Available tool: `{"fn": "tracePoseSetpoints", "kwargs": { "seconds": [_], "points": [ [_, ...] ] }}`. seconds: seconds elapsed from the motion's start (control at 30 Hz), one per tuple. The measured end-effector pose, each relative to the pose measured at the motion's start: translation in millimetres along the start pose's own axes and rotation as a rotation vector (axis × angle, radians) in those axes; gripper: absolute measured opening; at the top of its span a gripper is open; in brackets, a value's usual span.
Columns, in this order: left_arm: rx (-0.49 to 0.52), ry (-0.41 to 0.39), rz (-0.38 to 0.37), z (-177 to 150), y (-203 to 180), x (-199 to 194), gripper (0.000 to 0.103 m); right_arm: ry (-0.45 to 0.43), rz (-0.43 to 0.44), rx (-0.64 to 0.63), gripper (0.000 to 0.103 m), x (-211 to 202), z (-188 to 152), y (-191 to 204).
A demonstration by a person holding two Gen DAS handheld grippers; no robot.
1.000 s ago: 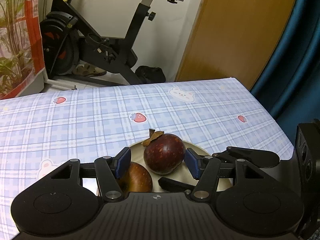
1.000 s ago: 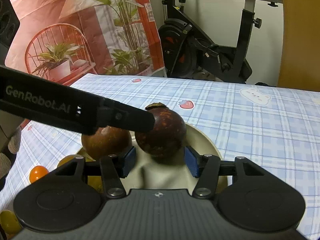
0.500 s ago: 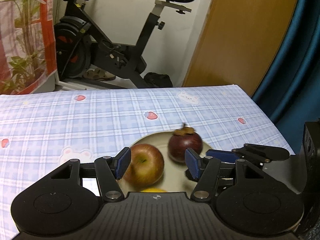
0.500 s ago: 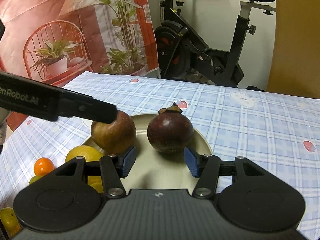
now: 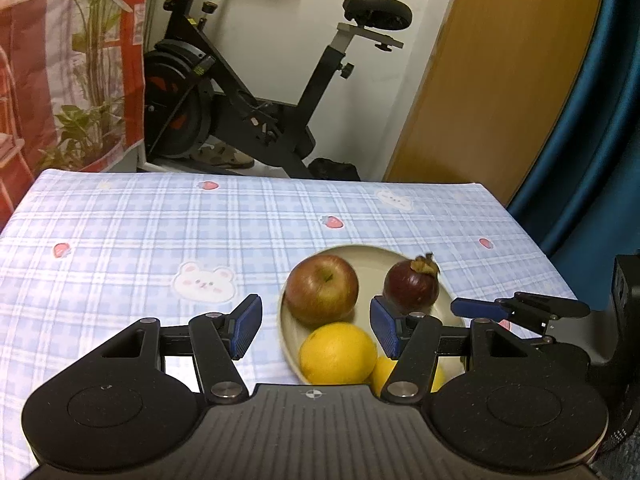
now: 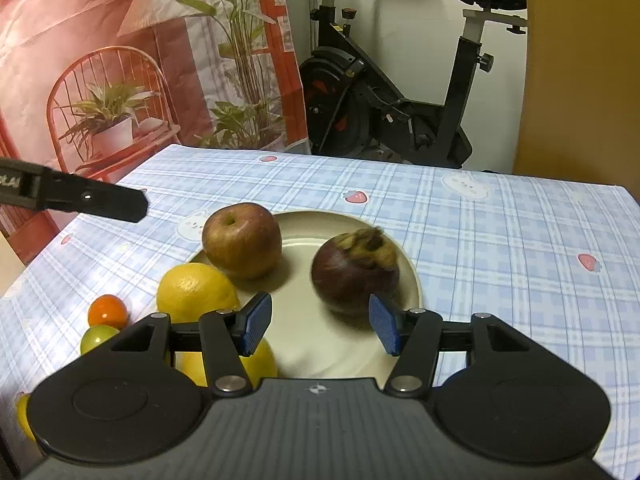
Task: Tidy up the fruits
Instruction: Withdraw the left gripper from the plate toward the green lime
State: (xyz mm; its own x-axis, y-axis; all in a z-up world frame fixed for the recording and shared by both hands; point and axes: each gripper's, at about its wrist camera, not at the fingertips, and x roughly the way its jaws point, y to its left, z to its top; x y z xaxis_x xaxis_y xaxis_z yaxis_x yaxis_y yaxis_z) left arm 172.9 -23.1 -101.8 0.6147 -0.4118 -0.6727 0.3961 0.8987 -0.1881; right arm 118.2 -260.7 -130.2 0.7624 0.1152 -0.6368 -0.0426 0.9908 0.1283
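A beige plate sits on the checked tablecloth. On it lie a red-brown apple and a dark purple mangosteen. A yellow orange rests at the plate's near left rim, with a second yellow fruit partly hidden behind my fingers. My right gripper is open and empty just short of the mangosteen. My left gripper is open and empty, held above the orange and apple.
A small orange fruit, a green one and a yellow one lie on the cloth left of the plate. An exercise bike stands beyond the table's far edge. A wooden door is at the right.
Both grippers have pulled back and up from the plate. The mangosteen, earlier between the jaws, now rests free on the plate. More of the table and fruit shows.
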Motion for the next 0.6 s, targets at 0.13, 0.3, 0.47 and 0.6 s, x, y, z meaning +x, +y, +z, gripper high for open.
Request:
{"fn": "tracePoseSetpoints", "kwargs": {
  "seconds": [0.13, 0.3, 0.47, 0.6],
  "points": [
    [-0.002, -0.006, 0.011, -10.5, 3.0, -13.7, 0.063, -0.006, 0.002, 0.005, 0.058, -6.3, -4.8, 4.5],
    [-0.009, -0.02, 0.046, -18.2, 8.5, -27.9, 0.063, -0.036, 0.011, 0.025, 0.058, -17.2, -9.1, 12.5],
    [-0.018, -0.05, 0.058, -28.1, 11.9, -43.2, 0.063, -0.07, 0.027, 0.057, 0.058, -27.6, -12.7, 22.6],
    [-0.037, -0.073, 0.061, -37.1, 15.1, -53.4, 0.063, -0.094, 0.041, 0.069, 0.058, -36.1, -16.9, 32.7]
  ]
}}
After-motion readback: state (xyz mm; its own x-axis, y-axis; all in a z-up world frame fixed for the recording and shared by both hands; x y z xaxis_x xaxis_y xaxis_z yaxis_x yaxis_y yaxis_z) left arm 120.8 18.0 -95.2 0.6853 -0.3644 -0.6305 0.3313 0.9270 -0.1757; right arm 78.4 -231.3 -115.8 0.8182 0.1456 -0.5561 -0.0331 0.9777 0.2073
